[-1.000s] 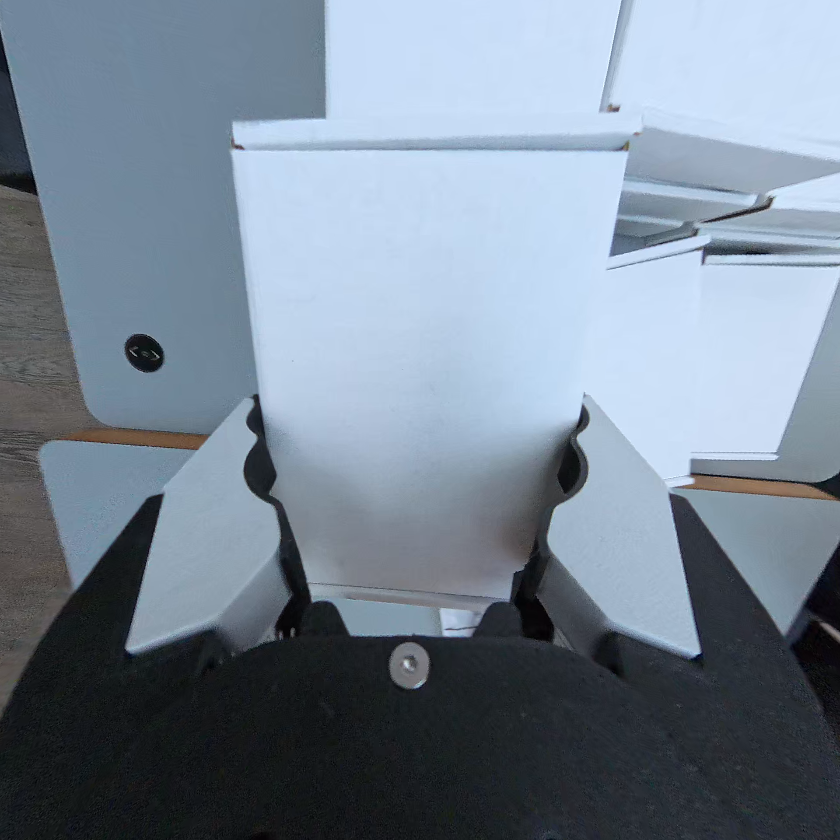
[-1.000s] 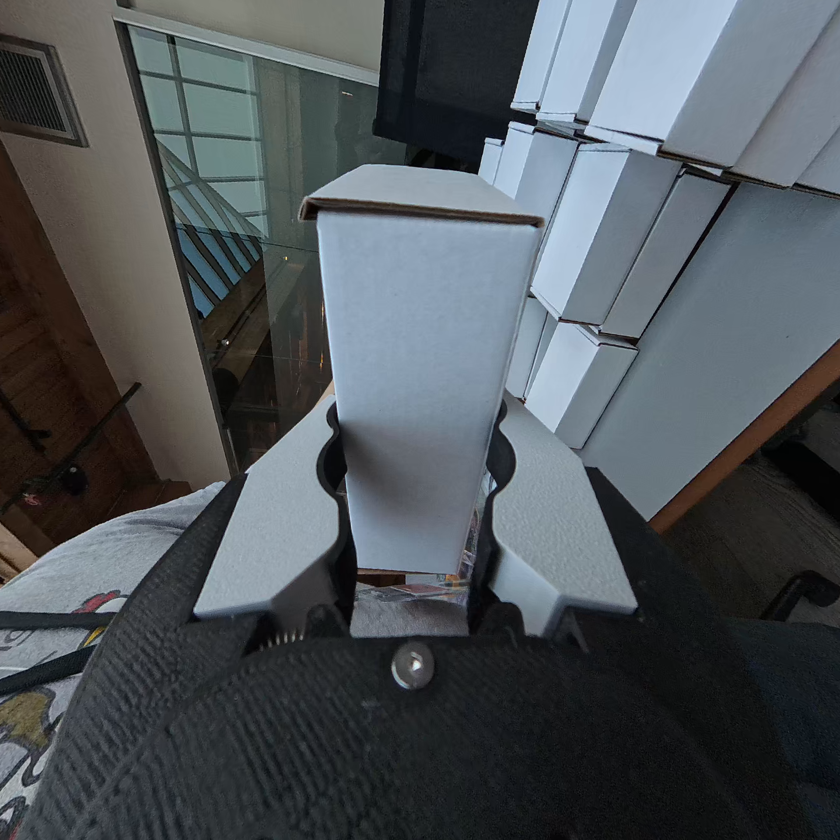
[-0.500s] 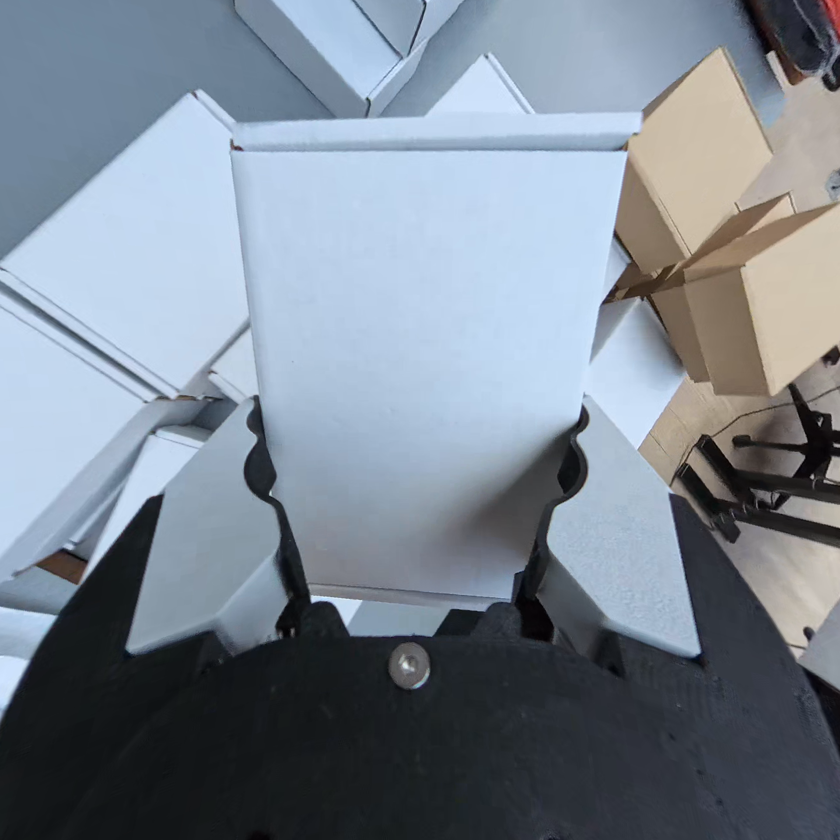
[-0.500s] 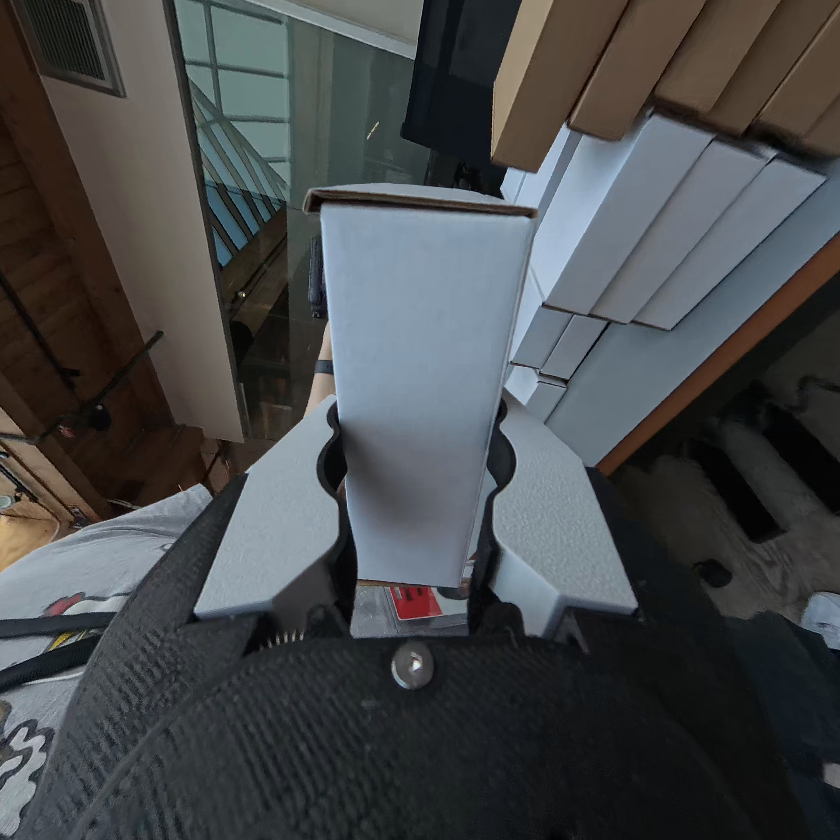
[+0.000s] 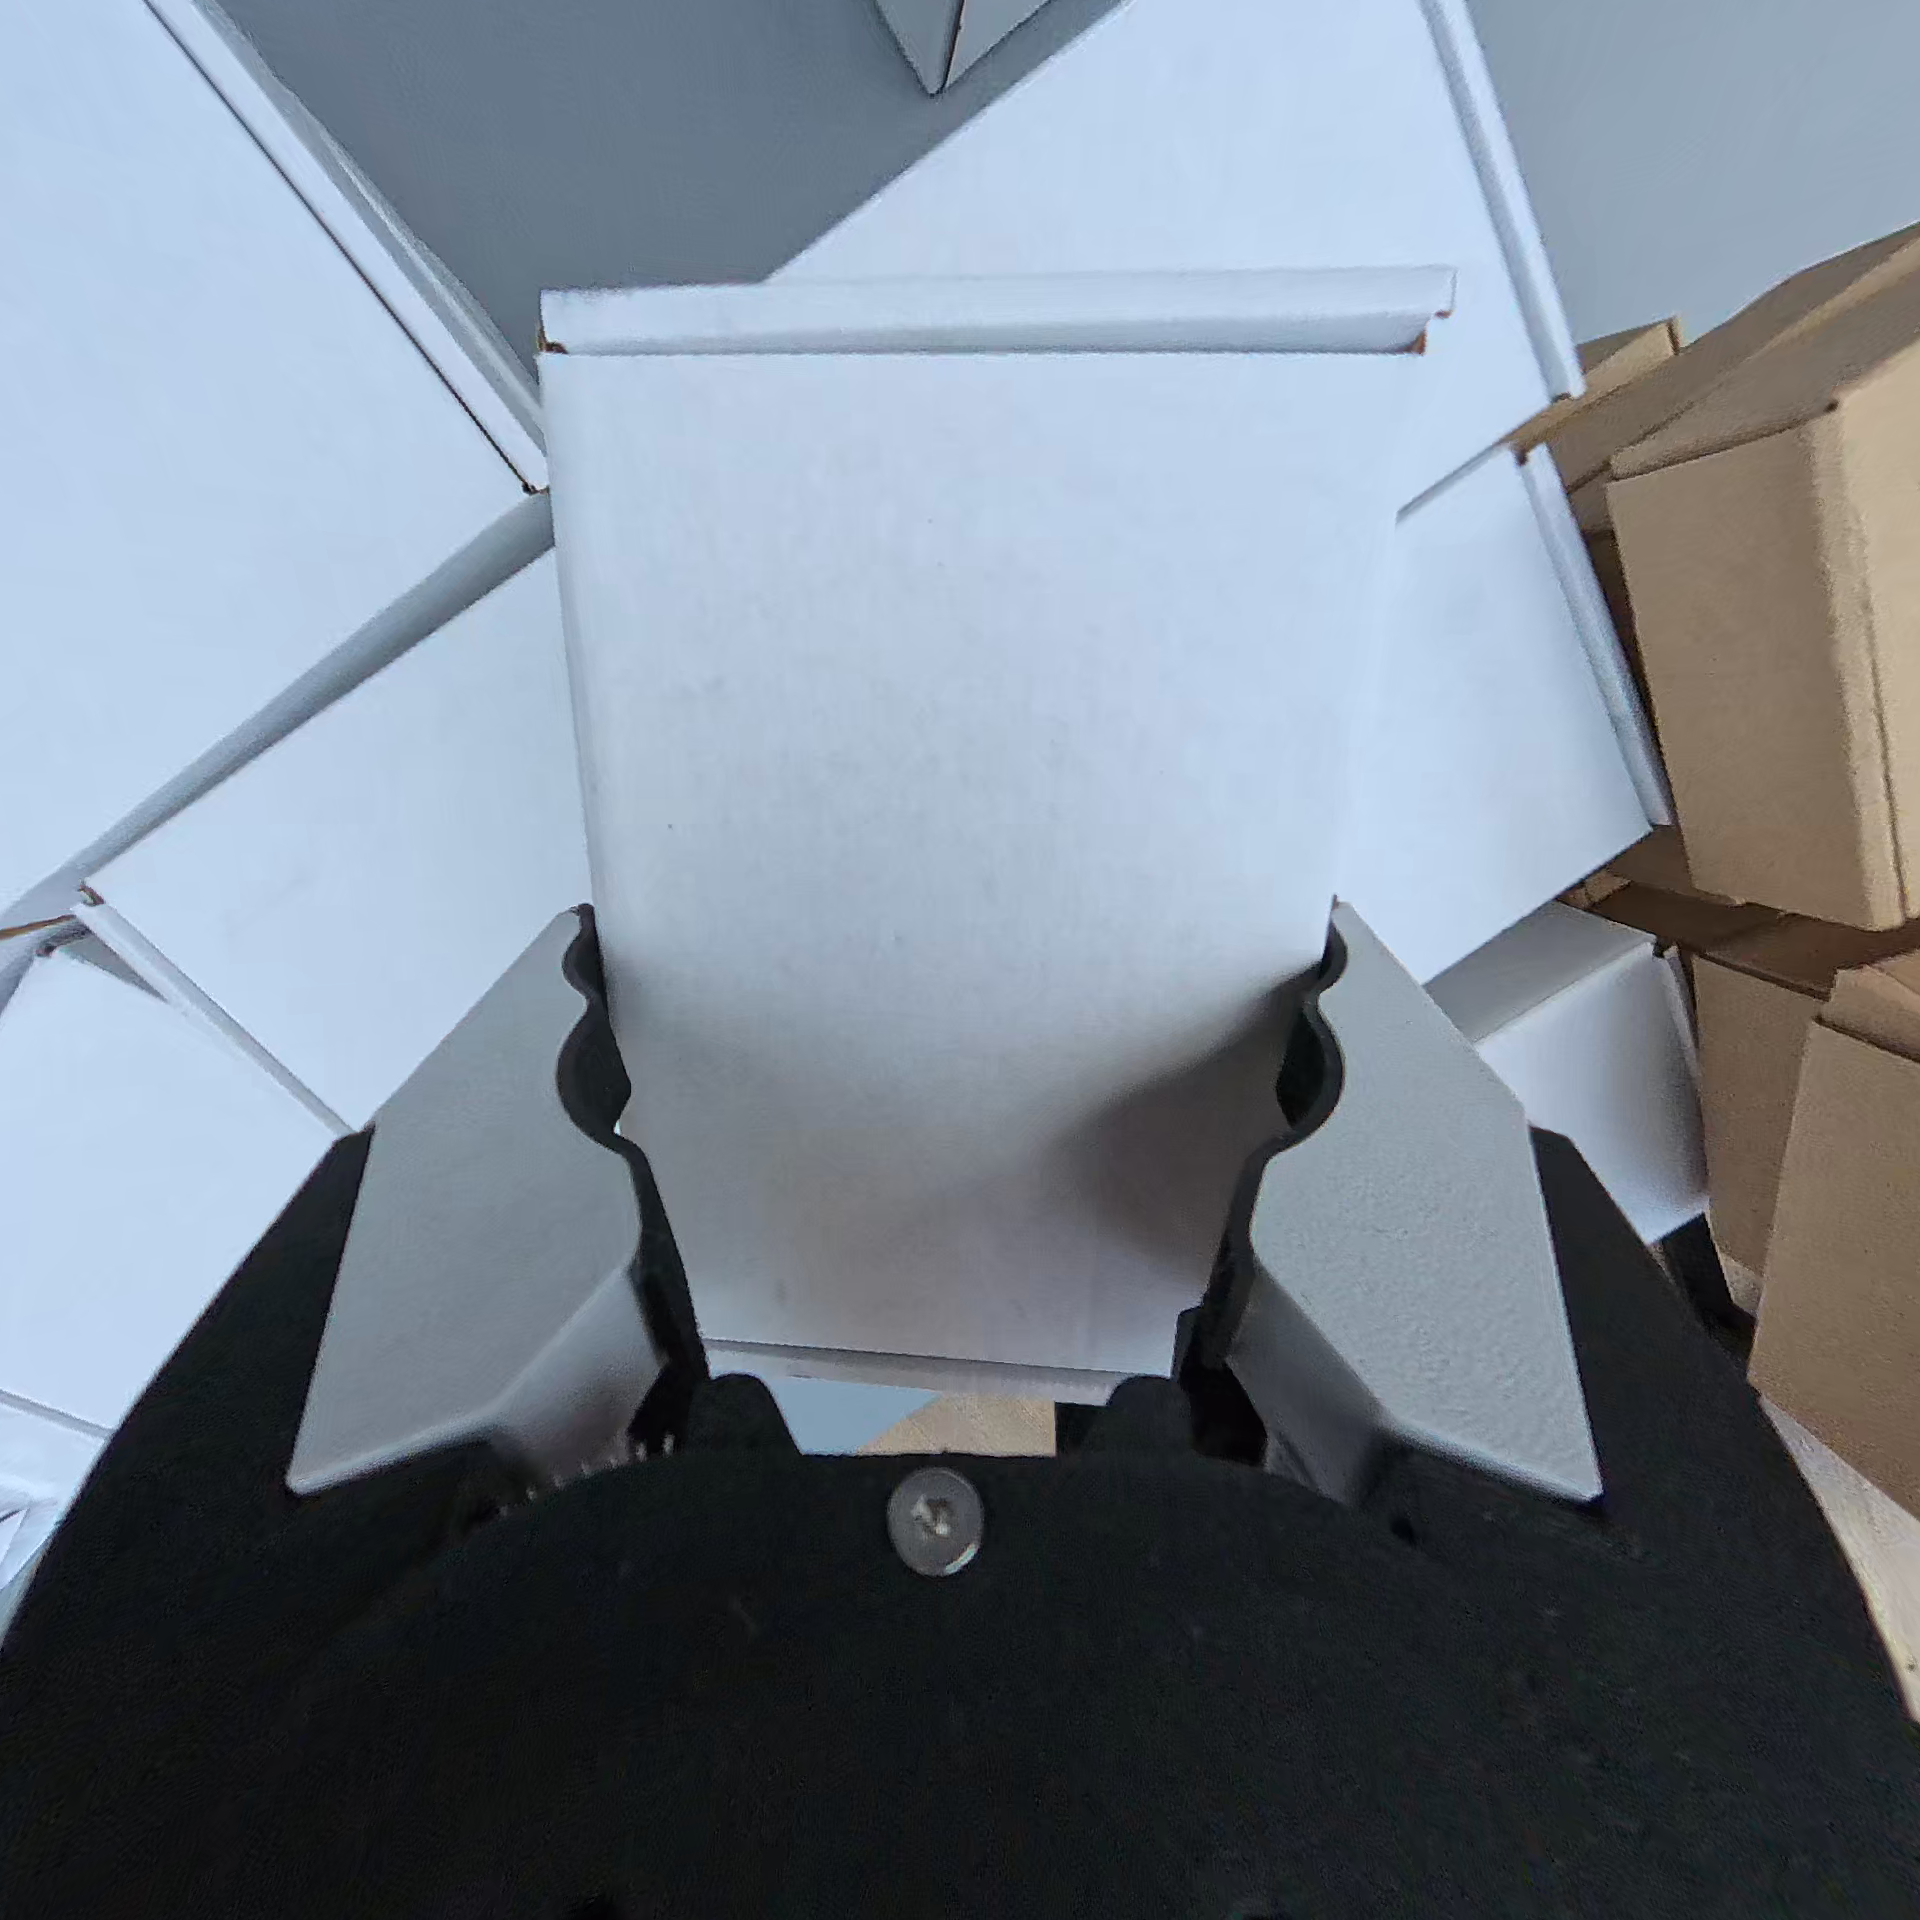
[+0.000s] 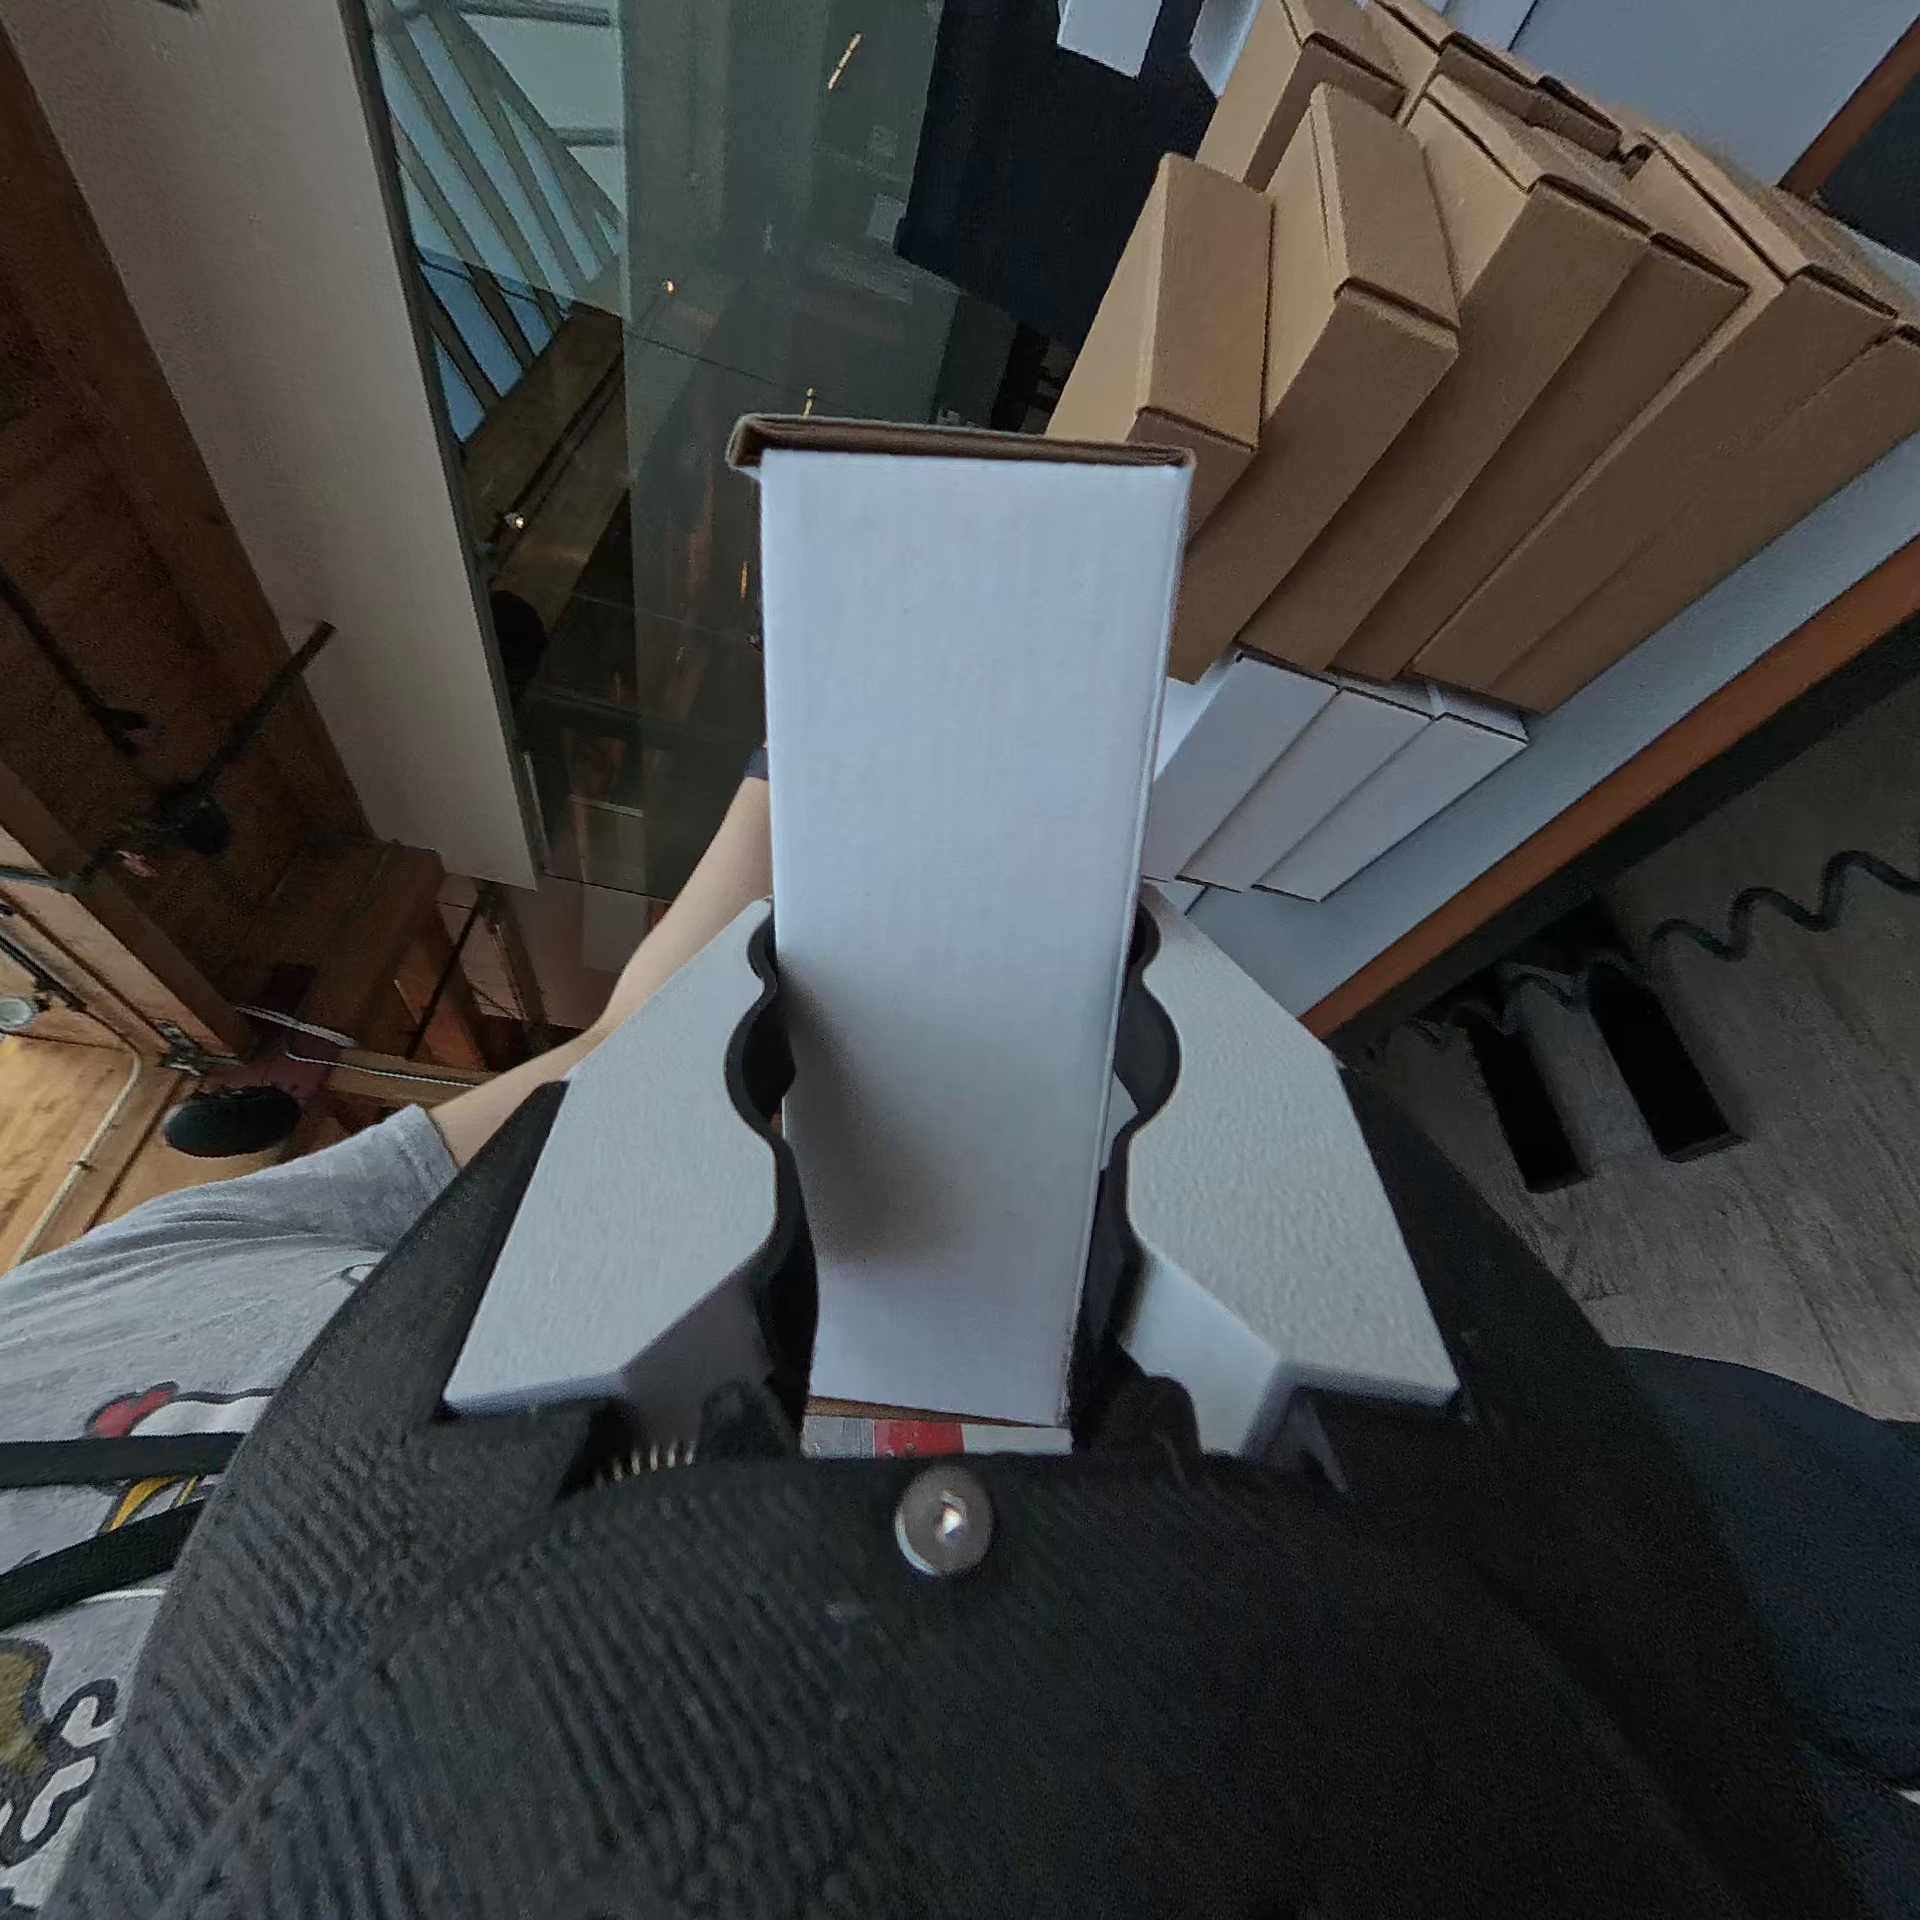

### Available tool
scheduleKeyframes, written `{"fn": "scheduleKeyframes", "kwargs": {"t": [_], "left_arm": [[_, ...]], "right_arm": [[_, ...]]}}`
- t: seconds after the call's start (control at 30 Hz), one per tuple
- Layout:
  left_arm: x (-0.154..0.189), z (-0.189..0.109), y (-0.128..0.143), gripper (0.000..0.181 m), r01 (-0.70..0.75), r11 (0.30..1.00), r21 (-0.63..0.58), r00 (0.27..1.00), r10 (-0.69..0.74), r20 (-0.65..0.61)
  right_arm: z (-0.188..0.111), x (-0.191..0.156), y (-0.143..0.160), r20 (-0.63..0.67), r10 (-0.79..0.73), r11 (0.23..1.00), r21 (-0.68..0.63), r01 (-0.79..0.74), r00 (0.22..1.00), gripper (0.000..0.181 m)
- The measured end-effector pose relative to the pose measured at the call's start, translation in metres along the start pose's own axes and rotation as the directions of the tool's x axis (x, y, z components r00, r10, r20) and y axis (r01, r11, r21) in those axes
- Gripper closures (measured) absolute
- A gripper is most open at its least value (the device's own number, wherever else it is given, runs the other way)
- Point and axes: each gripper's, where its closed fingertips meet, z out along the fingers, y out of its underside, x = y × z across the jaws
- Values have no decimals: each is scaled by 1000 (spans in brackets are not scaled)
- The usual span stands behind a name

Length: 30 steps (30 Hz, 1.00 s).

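My left gripper (image 5: pixel 951 940) is shut on a white cardboard box (image 5: pixel 966 748), gripped across its broad face, with its folded lid edge at the far end. My right gripper (image 6: pixel 951 935) is shut on a white cardboard box (image 6: pixel 961 831), seen by its narrow side, with a brown inner edge showing at the top. Both boxes are held in the air and stick out past the fingertips. I cannot tell whether both grippers hold the same box.
Behind the left box lie several white boxes (image 5: pixel 260 520) and, at the right, brown cardboard boxes (image 5: pixel 1766 675). In the right wrist view, brown boxes (image 6: pixel 1507 364) are stacked over white boxes (image 6: pixel 1340 790) on a table edge (image 6: pixel 1621 790). A person's forearm (image 6: pixel 675 945) and grey shirt (image 6: pixel 187 1278) are at left.
Both held boxes kept their place in the jaws while both views swung: the left now faces more white boxes, the right shows more of the brown stack and floor.
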Motion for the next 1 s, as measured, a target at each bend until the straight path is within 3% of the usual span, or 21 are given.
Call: {"fn": "scheduleKeyframes", "kwargs": {"t": [0.07, 0.13, 0.23, 0.3, 0.37, 0.47, 0.57, 0.67, 0.77, 0.87, 0.93, 0.97, 1.0], "left_arm": [[2, 10, 4, 52, -2, 998, -61, 1000, 2, 1], [11, 14, 1, 53, 1, 999, -45, 999, -3, -42], [23, 0, -3, 44, 56, 998, 34, 984, -49, -169], [11, -19, -1, 45, 122, 985, 121, 975, -96, -202], [-8, -39, 2, 61, 226, 944, 242, 951, -160, -266], [-20, -55, 9, 74, 460, 833, 307, 809, -251, -531], [-26, -51, 27, 75, 655, 729, 197, 592, -334, -734], [-36, -43, 41, 75, 751, 649, 123, 438, -349, -829], [-30, -27, 51, 72, 750, 661, -11, 311, -368, -876], [-10, -12, 50, 72, 698, 711, -90, 254, -363, -896], [2, -4, 45, 72, 671, 733, -109, 230, -346, -910], [5, -3, 41, 76, 677, 729, -102, 208, -322, -924], [4, -6, 36, 93, 695, 714, -85, 176, -283, -943]], "right_arm": [[12, 1, -17, 51, 42, 999, -3, -42, 998, 119], [23, 2, -33, 92, 62, 998, -26, -60, 994, 119], [34, 17, -59, 62, 51, 997, -63, -47, 997, 119], [37, 27, -76, 32, 36, 996, -82, -33, 999, 119], [39, 29, -93, 43, 23, 994, -103, -19, 999, 119], [38, 34, -115, 71, 9, 986, -170, 3, 997, 119], [38, 45, -140, 76, -24, 963, -267, 44, 997, 119], [46, 56, -168, 52, -80, 935, -342, 93, 995, 119], [61, 46, -189, 75, -116, 929, -343, 135, 990, 119], [82, 41, -194, 104, -116, 925, -350, 146, 988, 119], [98, 47, -192, 71, -50, 933, -354, 72, 996, 119], [106, 49, -189, 70, 3, 936, -353, 22, 998, 119], [115, 46, -185, 90, 66, 935, -354, -30, 994, 120]]}}
